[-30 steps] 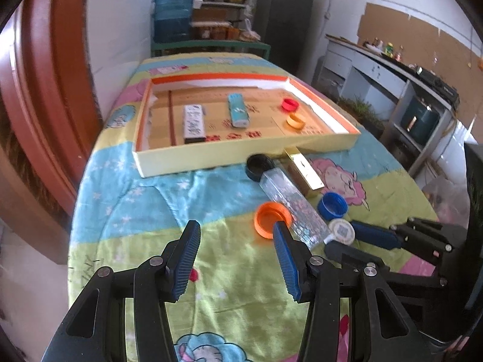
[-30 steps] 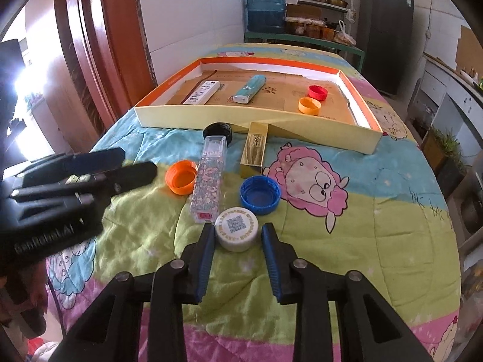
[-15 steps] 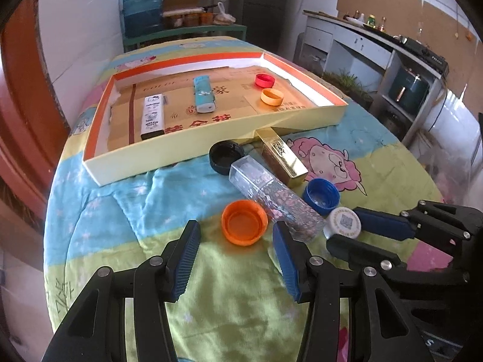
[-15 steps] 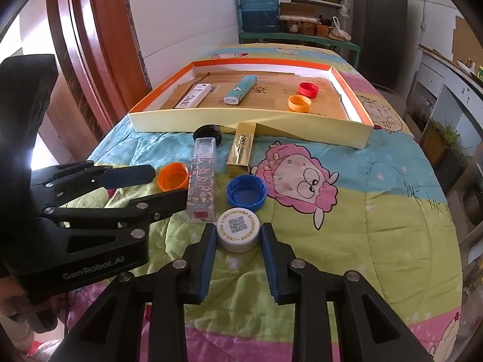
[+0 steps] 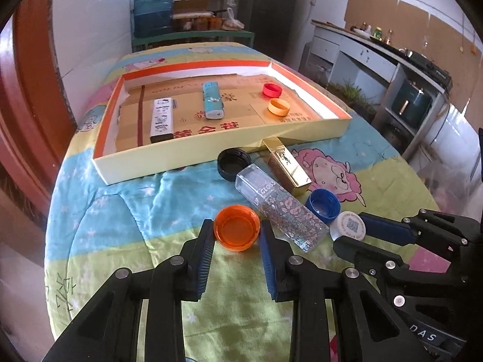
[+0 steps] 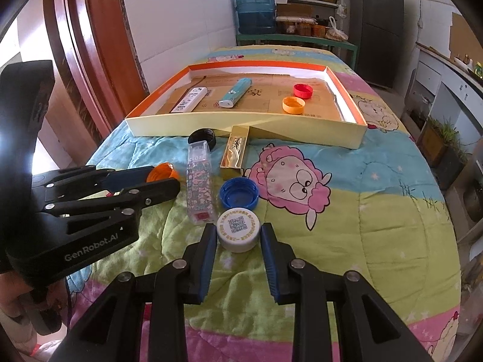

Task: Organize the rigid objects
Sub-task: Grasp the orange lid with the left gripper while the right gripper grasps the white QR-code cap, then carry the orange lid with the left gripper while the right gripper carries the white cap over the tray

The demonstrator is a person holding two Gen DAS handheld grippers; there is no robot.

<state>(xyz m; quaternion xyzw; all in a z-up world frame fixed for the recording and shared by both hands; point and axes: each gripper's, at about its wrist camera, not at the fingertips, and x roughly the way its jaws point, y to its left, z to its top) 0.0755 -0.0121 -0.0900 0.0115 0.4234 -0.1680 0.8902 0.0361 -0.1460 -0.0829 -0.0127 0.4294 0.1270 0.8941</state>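
since a second ago the left gripper [image 5: 237, 235] has come in on the orange cap [image 5: 237, 231] – its jaws, then wide apart with the cap ahead of them, have just been closing and now press the cap's two sides. the right gripper [image 6: 239, 235] has not changed: its jaws were and are clamped on the white cap [image 6: 238, 230].

the white cap carries a printed square code ringed by small yellow characters too fine to read. the clear tube [image 5: 280, 208] with the flowered filling reads "lip gloss" near its far end. the side of the left gripper, seen from the right wrist, reads "genrobot.ai". the cardboard floor of the shallow box [image 5: 181, 163] shows large yellow characters near its near wall.

the orange cap sits open side up between the left jaws, just left of the tube. the white cap lies code up between the right jaws, at the tube's near end and just near of the blue cap [image 6: 239, 194]. a gold box [image 6: 236, 152] and a black cap [image 6: 203, 138] lie by the box's near wall – all on the quilt-covered tabletop [image 6: 362, 226]. inside the box are two flat packs, a red cap [image 6: 302, 91] and a yellow-orange cap [image 6: 293, 105].
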